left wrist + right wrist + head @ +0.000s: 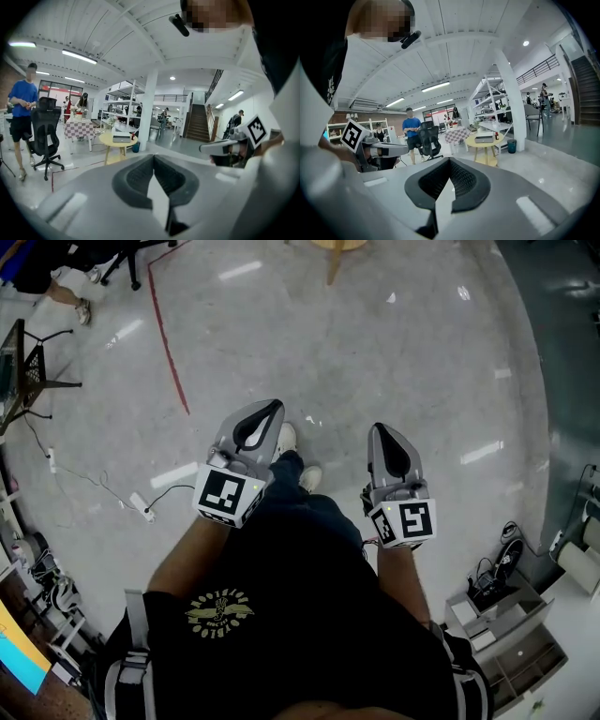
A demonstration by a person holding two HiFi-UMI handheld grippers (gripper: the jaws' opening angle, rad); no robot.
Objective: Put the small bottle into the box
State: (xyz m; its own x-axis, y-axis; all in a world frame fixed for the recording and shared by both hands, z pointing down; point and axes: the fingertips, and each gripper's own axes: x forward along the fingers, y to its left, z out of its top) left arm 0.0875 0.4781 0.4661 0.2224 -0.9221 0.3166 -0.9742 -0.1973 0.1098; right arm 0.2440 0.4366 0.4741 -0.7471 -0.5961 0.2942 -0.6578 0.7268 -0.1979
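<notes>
Shiny grey floor lies under me. My left gripper and right gripper are both pressed together, holding nothing. Far off on a yellow table, maybe the small bottle stands beside the box. Nothing is done yet, I think.

My left gripper has its jaws pressed together with nothing between them. Past their tips stands a round yellow table, a black office chair off to its left.

Glossy grey floor bearing a red tape line at far left and a white power strip at left.
</notes>
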